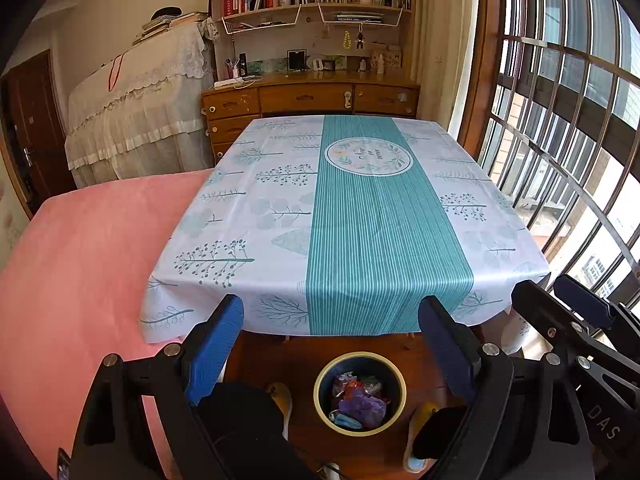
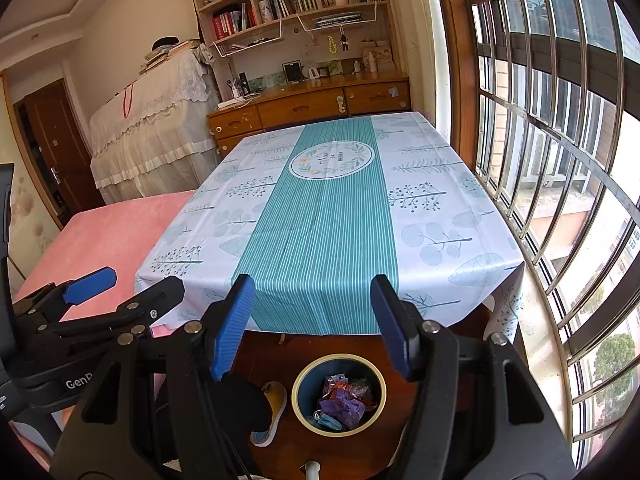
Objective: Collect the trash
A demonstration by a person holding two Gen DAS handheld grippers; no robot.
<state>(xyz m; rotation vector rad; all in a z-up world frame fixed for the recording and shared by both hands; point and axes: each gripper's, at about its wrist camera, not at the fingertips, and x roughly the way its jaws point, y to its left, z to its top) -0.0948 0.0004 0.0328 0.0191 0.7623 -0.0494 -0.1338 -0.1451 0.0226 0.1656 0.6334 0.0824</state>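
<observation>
A round bin with a cream rim [image 1: 320,384] [image 2: 298,392] stands on the wooden floor under the table's near edge. Inside lies crumpled trash [image 1: 362,404] [image 2: 344,402]: purple and red wrappers and a blue face mask [image 1: 346,420]. My left gripper [image 1: 332,332] is open above the bin, its blue pads wide apart with nothing between them. My right gripper [image 2: 314,320] is open and holds nothing. The two are side by side: the right gripper [image 1: 556,292] shows in the left wrist view, the left gripper [image 2: 128,286] in the right. I see no loose trash on the patterned tablecloth [image 1: 360,220] [image 2: 320,220].
A person's feet in yellow slippers [image 1: 280,396] [image 2: 274,400] flank the bin. A pink bed [image 1: 80,260] lies left of the table. A barred window [image 1: 560,120] runs along the right. Behind the table stand a wooden dresser [image 1: 304,98] and a lace-covered piece of furniture [image 1: 140,112].
</observation>
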